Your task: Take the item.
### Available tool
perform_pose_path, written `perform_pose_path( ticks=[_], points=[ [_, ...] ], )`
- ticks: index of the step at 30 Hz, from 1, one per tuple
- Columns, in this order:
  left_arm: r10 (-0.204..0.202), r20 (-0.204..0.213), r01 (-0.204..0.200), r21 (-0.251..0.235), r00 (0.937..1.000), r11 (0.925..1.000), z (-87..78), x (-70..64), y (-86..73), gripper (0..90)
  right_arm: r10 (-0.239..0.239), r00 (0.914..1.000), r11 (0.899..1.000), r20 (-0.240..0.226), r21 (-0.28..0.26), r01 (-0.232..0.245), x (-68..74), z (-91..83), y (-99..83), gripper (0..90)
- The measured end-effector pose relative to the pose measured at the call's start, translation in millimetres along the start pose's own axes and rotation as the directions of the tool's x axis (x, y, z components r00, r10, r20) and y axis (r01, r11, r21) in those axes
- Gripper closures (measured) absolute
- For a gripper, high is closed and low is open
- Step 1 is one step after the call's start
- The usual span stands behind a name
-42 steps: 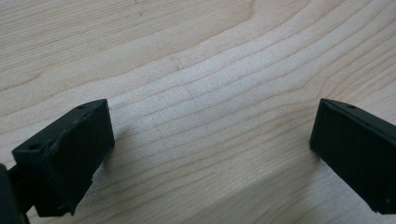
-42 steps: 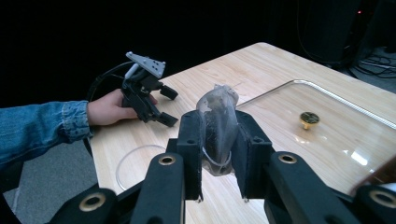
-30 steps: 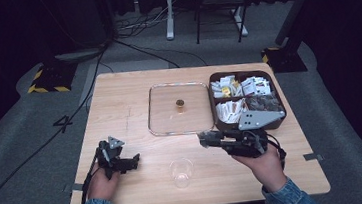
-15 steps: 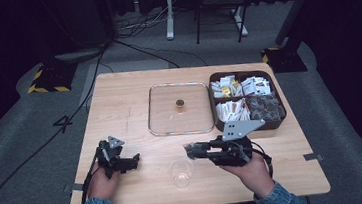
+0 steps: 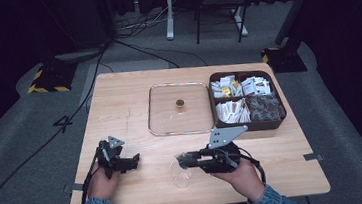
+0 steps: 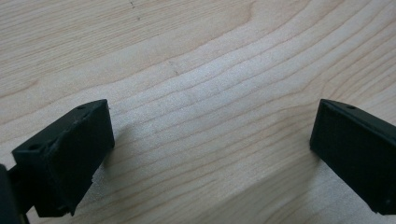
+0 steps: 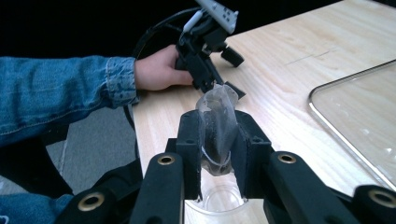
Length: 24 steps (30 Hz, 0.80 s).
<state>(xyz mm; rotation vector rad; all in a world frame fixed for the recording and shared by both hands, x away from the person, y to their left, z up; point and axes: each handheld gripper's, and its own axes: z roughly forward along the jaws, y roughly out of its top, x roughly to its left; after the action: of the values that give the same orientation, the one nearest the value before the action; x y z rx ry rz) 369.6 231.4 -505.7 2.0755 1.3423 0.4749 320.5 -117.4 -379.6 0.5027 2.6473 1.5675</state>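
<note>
The right tool (image 7: 215, 140) is clamped on a crumpled clear sachet (image 7: 216, 125), held just above a clear glass cup (image 5: 180, 174) on the tabletop (image 5: 119, 103). The left tool (image 6: 210, 140) rests on bare wood, jaws wide apart. Farther off in the high view lie a glass tray (image 5: 160, 115) and a compartment box (image 5: 271, 123) of packets, their labels too small to read.

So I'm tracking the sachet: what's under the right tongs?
A clear cup stands directly below the right tongs, which pinch a translucent sachet. The cup's inside is mostly hidden.
</note>
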Motion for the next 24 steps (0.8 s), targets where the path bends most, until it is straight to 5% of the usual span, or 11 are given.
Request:
perform_pose_path(
  ticks=[24],
  points=[
    [0.000, -0.001, 0.000, -0.002, 1.0000, 1.0000, 0.1, 0.1, 0.0, 0.1, 0.017, 0.9998, 0.988, -0.006, 0.154, -0.016, -3.7, 34.1, -16.0, 74.0]
  ],
)
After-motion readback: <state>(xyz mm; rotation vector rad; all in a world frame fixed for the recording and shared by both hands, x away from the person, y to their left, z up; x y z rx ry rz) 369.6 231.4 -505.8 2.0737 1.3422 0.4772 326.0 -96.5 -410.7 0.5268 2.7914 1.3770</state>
